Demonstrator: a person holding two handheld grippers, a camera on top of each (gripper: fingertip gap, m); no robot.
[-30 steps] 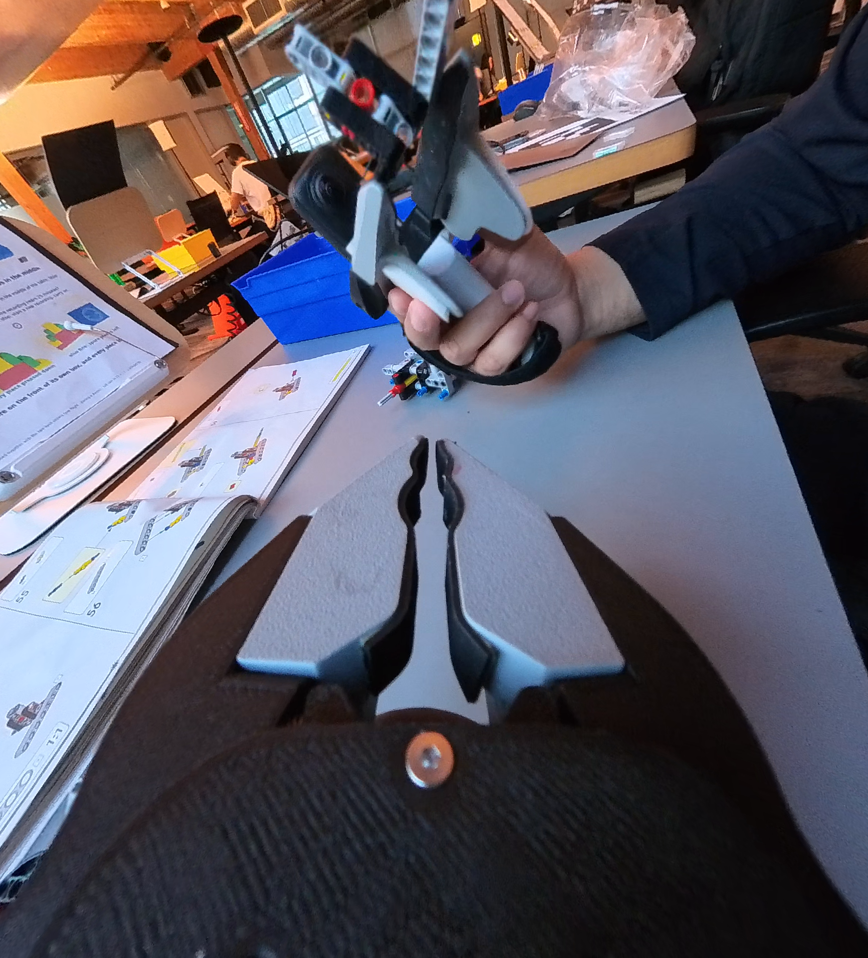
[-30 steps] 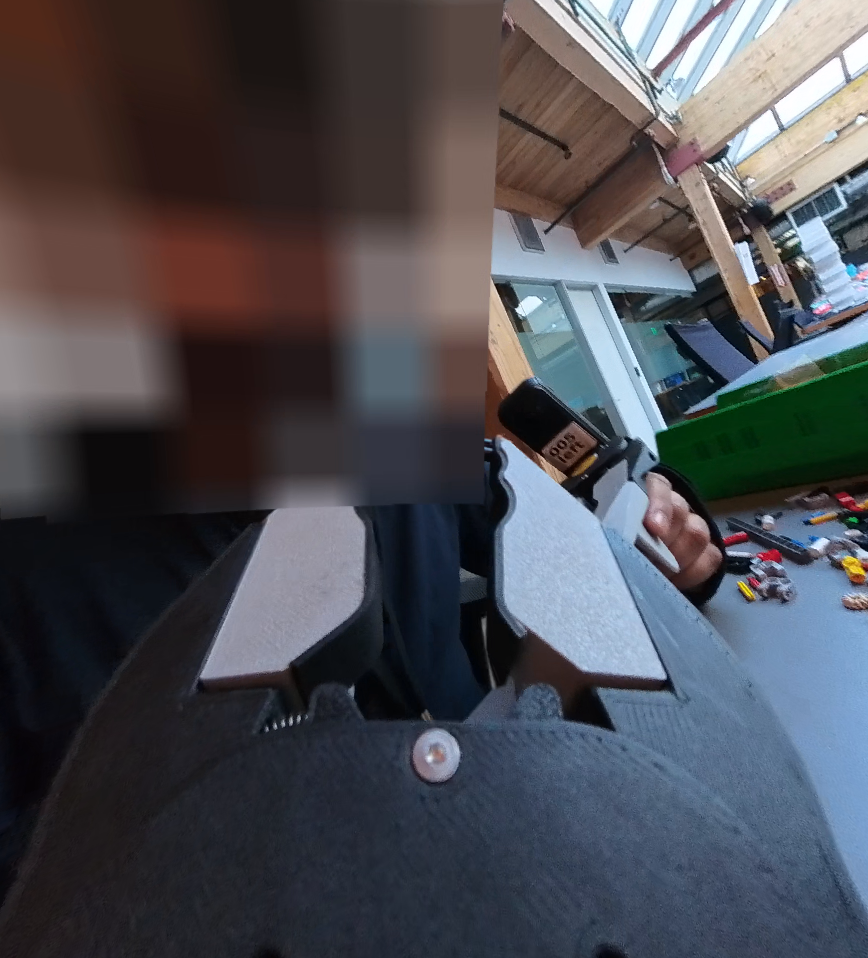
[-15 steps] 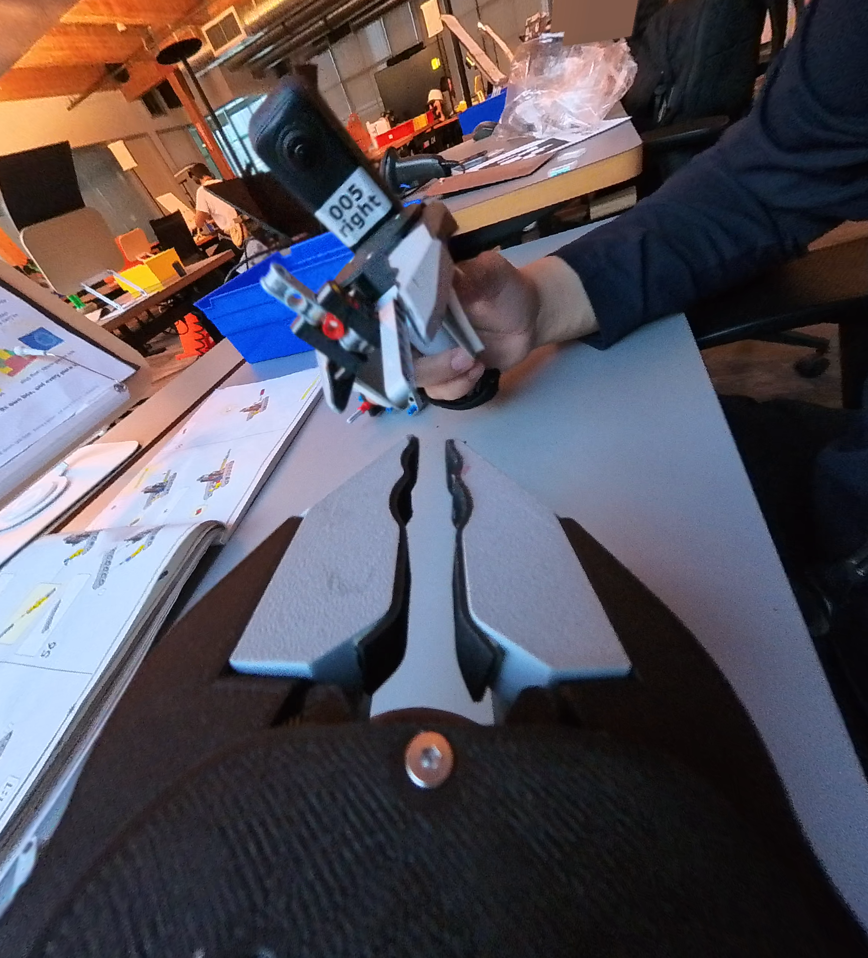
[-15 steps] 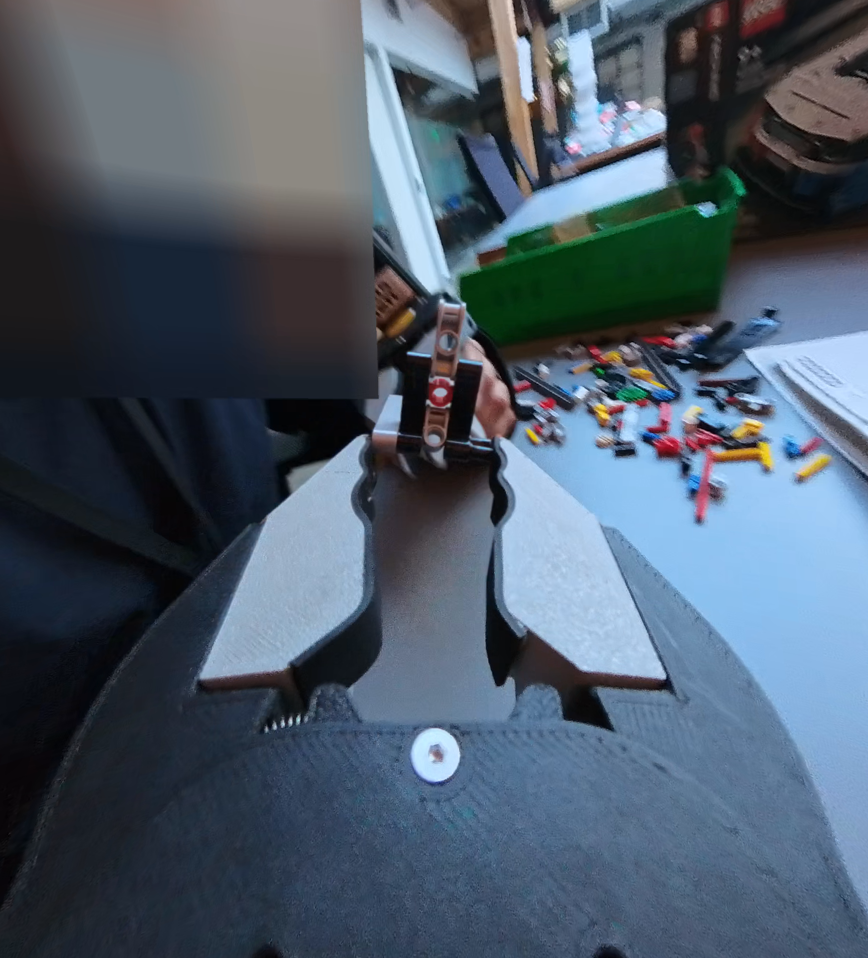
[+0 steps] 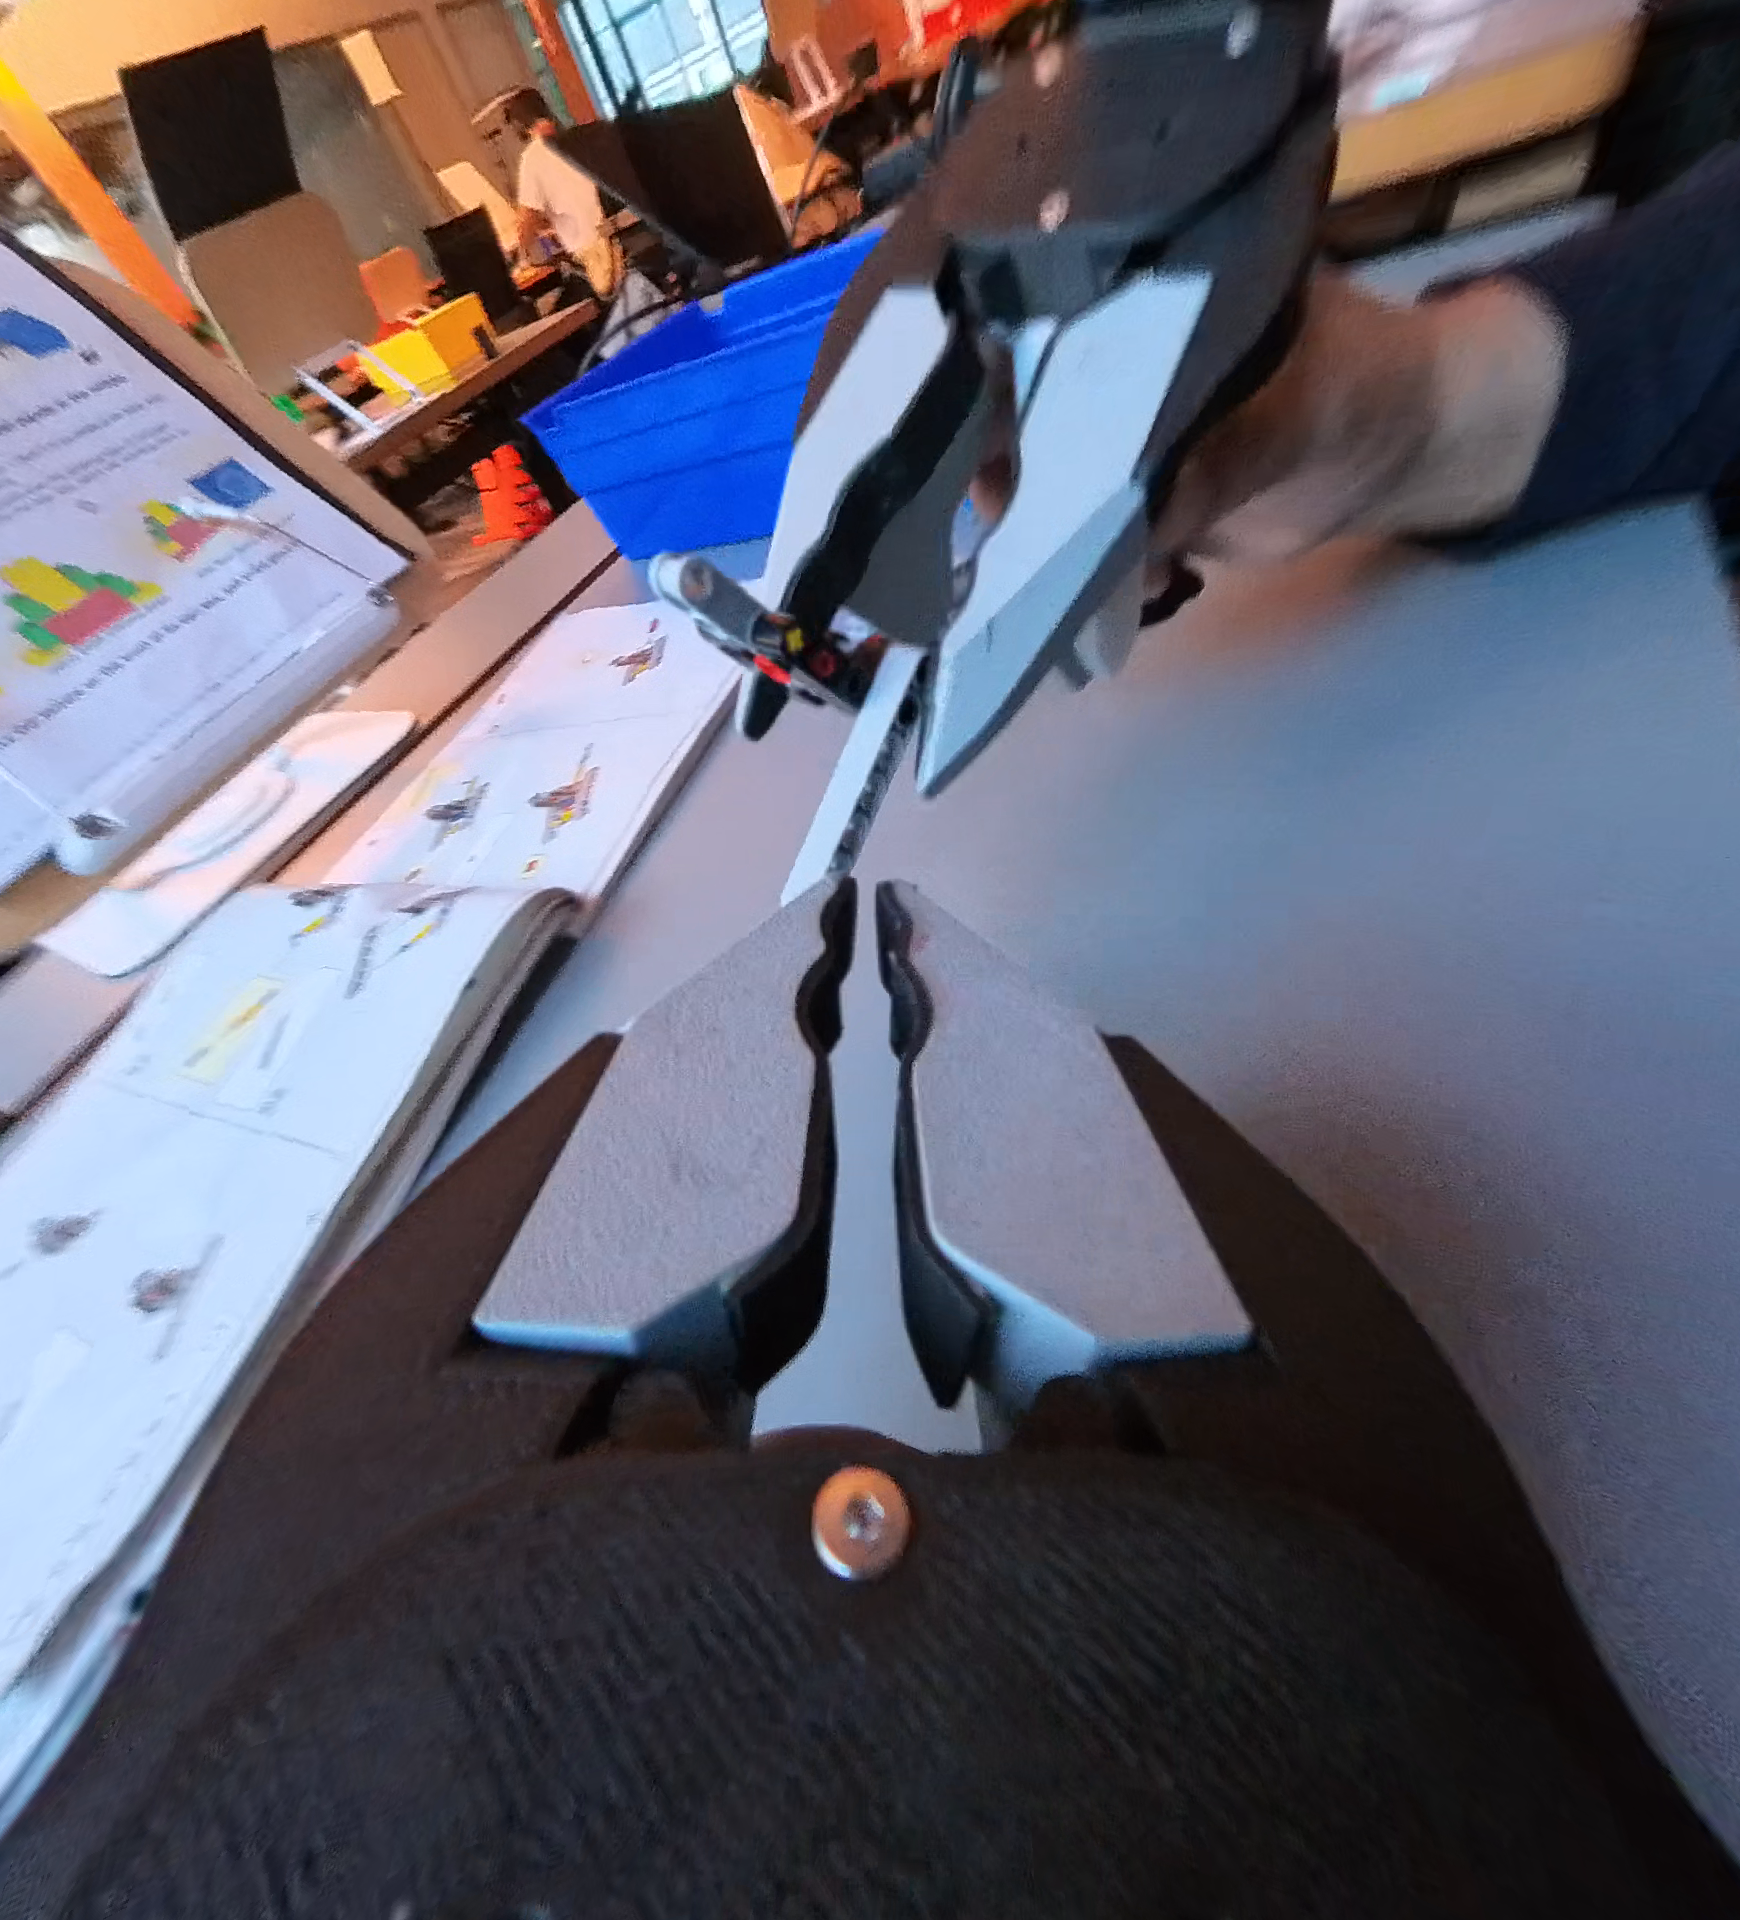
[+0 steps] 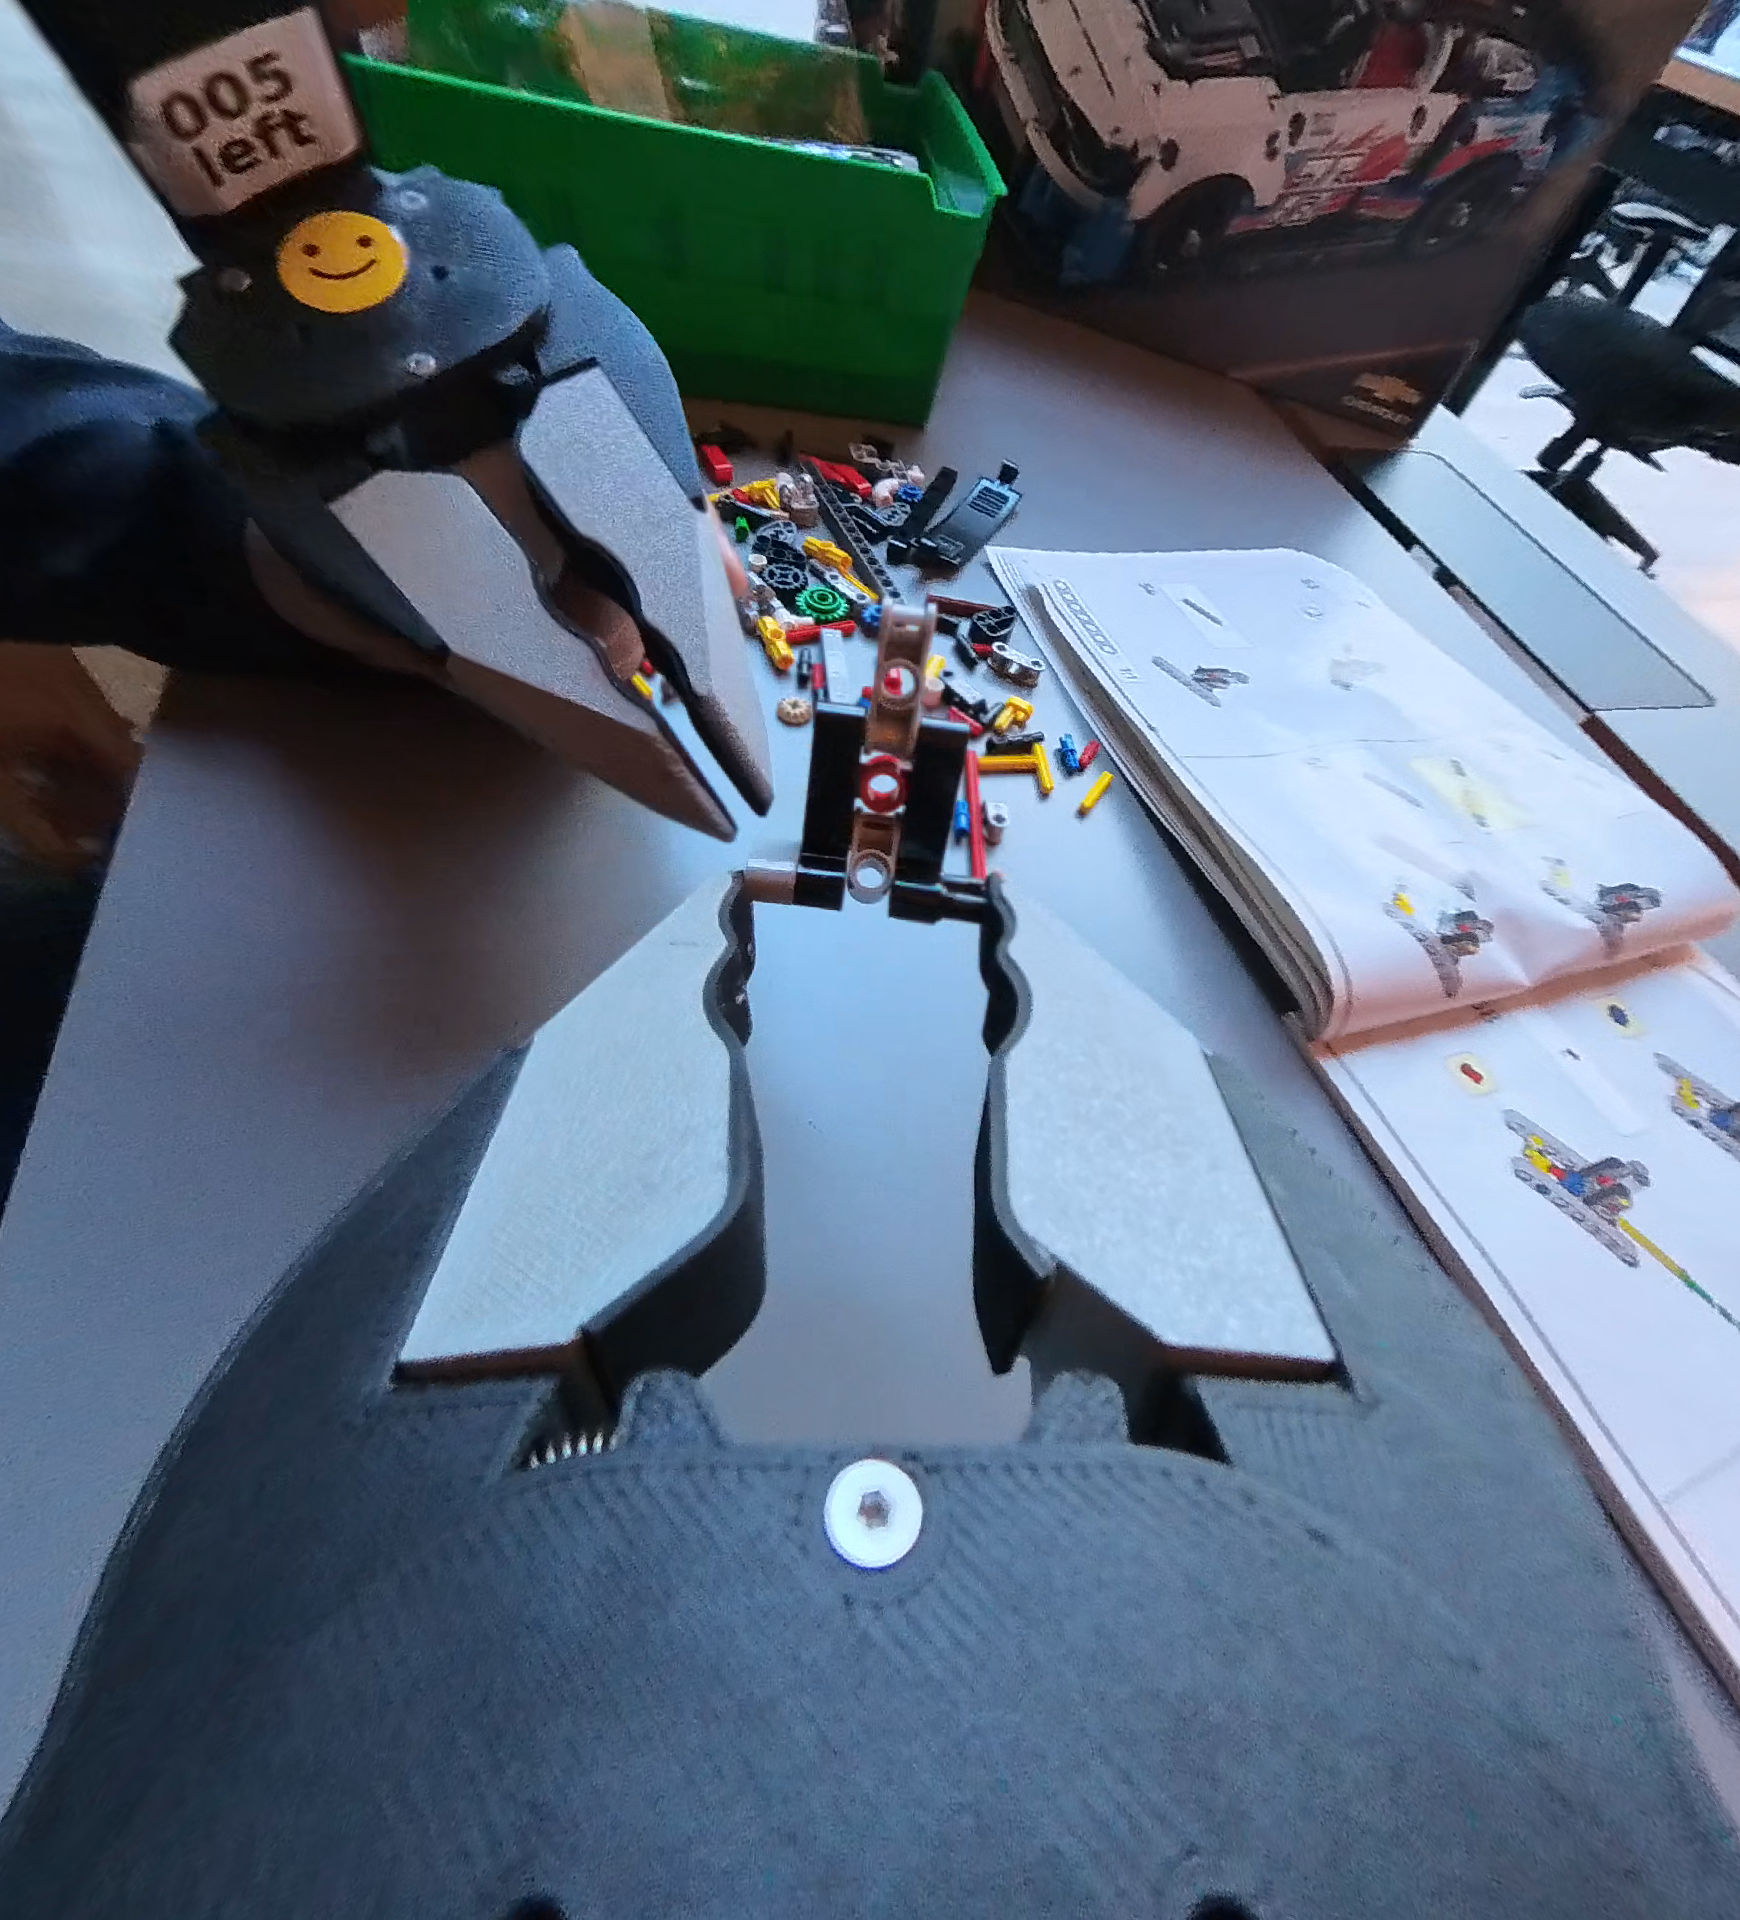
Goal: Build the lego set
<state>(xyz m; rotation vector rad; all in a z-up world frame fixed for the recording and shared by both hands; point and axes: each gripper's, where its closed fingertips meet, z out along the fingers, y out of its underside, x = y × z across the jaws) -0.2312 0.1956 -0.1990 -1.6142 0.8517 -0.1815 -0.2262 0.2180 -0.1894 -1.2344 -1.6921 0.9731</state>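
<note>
Above the grey desk [image 6: 326,935], my right claw [image 6: 866,894] pinches a black-and-tan brick assembly [image 6: 881,790] for access; my left claw [image 5: 866,904] hovers closed, empty.

Grey table [image 5: 1365,935], wooden ceiling beams [image 5: 45,156], tall windows [image 5: 658,52], black office chair [image 6: 1655,384]

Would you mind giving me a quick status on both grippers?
Right gripper clamped on black brick assembly, held above table. Left gripper shut, empty, just beside it. Loose bricks beyond.
</note>
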